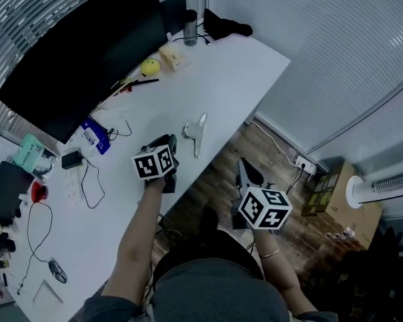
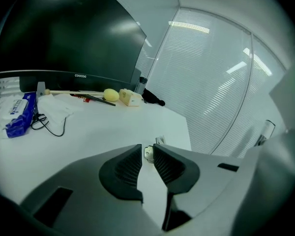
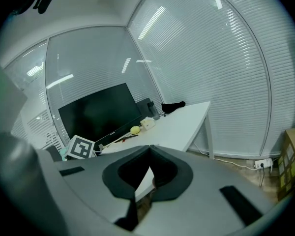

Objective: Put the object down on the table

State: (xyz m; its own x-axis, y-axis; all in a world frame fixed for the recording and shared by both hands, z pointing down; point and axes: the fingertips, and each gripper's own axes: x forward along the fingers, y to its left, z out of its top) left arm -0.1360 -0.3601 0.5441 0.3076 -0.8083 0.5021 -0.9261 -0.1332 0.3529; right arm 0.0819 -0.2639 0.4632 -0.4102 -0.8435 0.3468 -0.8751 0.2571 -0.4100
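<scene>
Counting two grippers and one task object. Left gripper point(image 1: 170, 143) is over the table point(image 1: 242, 66), jaws a narrow gap apart, gripping nothing. The pale object point(image 1: 195, 134) lies flat on the tabletop just past its tips, near the front edge, with bare tabletop between. Right gripper point(image 1: 246, 171) is off the table over the wood floor point(image 1: 269, 149), jaws closed tip to tip, empty. Further back: one monitor point(image 1: 80, 52), one yellow round thing point(image 1: 150, 66), one bottle point(image 1: 190, 27), one blue packet point(image 1: 93, 135), black cables point(image 1: 87, 180).
</scene>
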